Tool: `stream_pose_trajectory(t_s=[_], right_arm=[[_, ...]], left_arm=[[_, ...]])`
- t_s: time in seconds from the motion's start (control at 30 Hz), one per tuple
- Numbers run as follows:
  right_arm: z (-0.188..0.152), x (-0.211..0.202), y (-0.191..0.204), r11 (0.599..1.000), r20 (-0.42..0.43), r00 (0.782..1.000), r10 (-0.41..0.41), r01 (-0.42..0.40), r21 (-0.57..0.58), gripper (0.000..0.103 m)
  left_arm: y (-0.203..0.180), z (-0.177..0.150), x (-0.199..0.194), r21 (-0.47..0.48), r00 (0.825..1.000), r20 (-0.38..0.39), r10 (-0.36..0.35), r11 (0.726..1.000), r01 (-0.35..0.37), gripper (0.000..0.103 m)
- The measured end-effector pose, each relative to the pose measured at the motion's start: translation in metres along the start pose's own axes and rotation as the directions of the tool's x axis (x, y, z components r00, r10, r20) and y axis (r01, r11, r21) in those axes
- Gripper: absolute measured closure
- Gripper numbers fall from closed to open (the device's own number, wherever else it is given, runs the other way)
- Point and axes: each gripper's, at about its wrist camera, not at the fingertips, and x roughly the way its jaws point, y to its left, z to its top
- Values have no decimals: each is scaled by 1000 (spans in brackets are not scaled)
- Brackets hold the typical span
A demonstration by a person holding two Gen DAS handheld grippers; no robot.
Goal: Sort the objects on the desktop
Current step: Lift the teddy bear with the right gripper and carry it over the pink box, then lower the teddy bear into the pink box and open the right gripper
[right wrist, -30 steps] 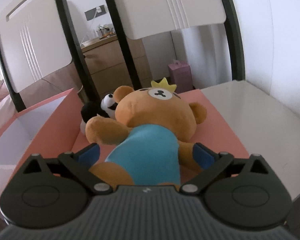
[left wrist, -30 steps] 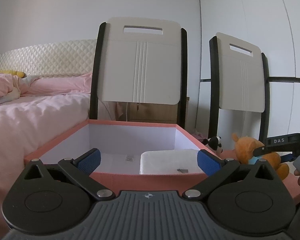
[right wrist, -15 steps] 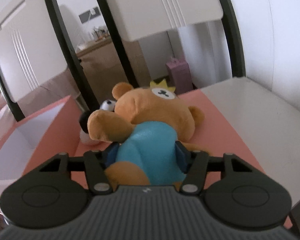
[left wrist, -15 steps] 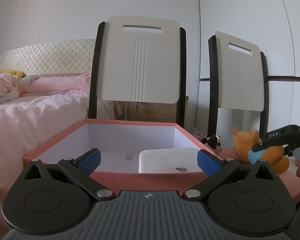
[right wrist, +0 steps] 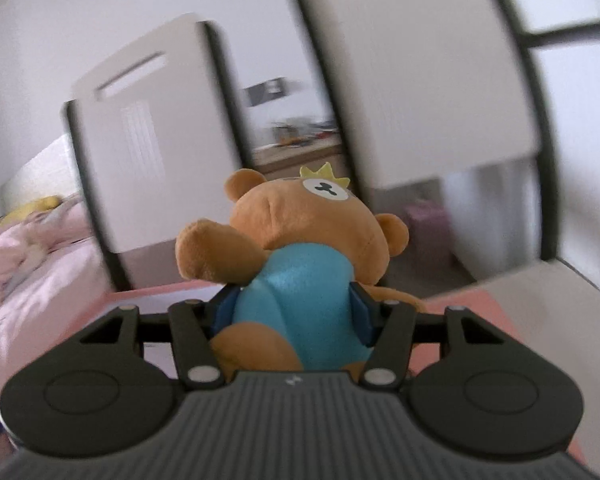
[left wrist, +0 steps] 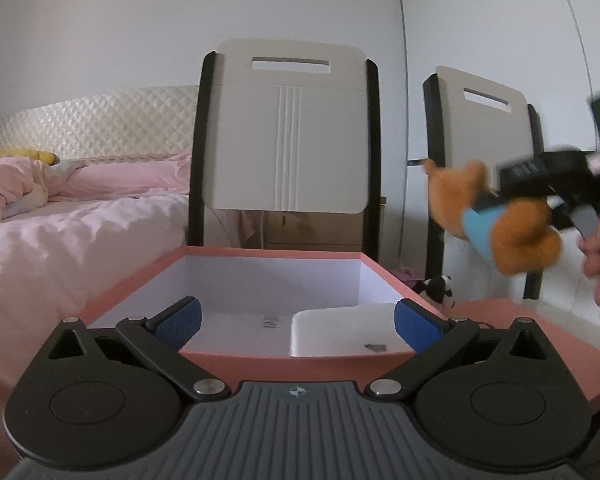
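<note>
Right tool (right wrist: 294, 310) clamped on the bear plush (right wrist: 300, 252) at its blue belly, plush held up in the air, off the pink tabletop (left wrist: 540, 344), right of the box. Left tool (left wrist: 298, 320) wide, nothing between its blue pads, hovering at the near rim of the pink box (left wrist: 300, 358). White tray (left wrist: 340, 330) inside the box. Panda plush (left wrist: 436, 288) sits just beside the box's right wall.

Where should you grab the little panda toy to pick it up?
Probably around its round body. The panda toy sits on the pink surface just right of the box, close to its wall. Come from above or from the open right side, pads either side of its middle. It is small here, so pose is unclear.
</note>
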Motion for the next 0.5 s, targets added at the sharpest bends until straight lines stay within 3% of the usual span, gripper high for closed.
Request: stream_pose_trajectory(t_s=[0.1,0.2,0.37,0.5], right_arm=[[13,26,32,996,-61,995,81,-84,-41,44],[17,62,69,980,-182,973,139,-162,-115,44],[1,123,119,945,-399,908,125,-232,-231,44],[-21,157,142,919,-504,861,77,-256,-298,44]], left_arm=[[3,1,3,7,1000,-14,11,1000,-10,0],[8,2,7,6,999,-36,30,1000,-30,0],[21,3,12,-42,997,-69,32,998,-35,0],[33,2,20,-83,993,-109,43,995,-52,0]])
